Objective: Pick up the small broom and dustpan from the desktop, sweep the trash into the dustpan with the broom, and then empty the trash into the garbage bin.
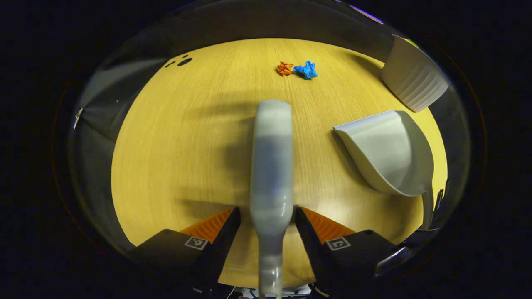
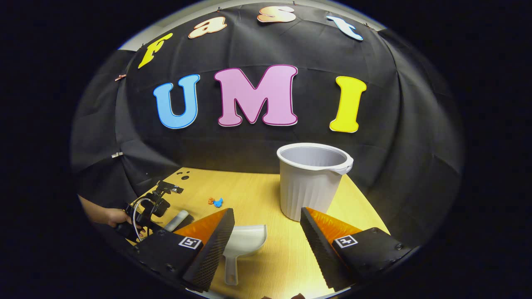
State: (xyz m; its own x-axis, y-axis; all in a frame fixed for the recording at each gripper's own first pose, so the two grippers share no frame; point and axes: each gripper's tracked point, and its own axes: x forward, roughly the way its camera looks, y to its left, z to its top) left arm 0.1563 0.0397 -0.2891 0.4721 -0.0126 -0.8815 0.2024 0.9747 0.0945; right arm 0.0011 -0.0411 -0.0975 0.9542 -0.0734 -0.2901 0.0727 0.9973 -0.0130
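In the left gripper view the left gripper (image 1: 268, 216) straddles the broom (image 1: 271, 166) at bottom centre, its 2 fingers set just off either side of the handle, not yet pressing; closing squarely on the thick part should keep the broom from twisting. To the right lies the dustpan (image 1: 386, 153), mouth toward the upper left, and beyond it at top centre sit 2 paper scraps, orange (image 1: 285, 68) and blue (image 1: 306, 69). The right gripper view adds the right gripper (image 2: 266, 232), spread wide above the desk (image 2: 266, 195), with the dustpan handle (image 2: 231, 265) low between its fingers; it should drop onto that handle. Farther back the garbage bin (image 2: 311, 182) stands upright, open-mouthed, and at lower left a hand (image 2: 112, 216) holds the other tool.
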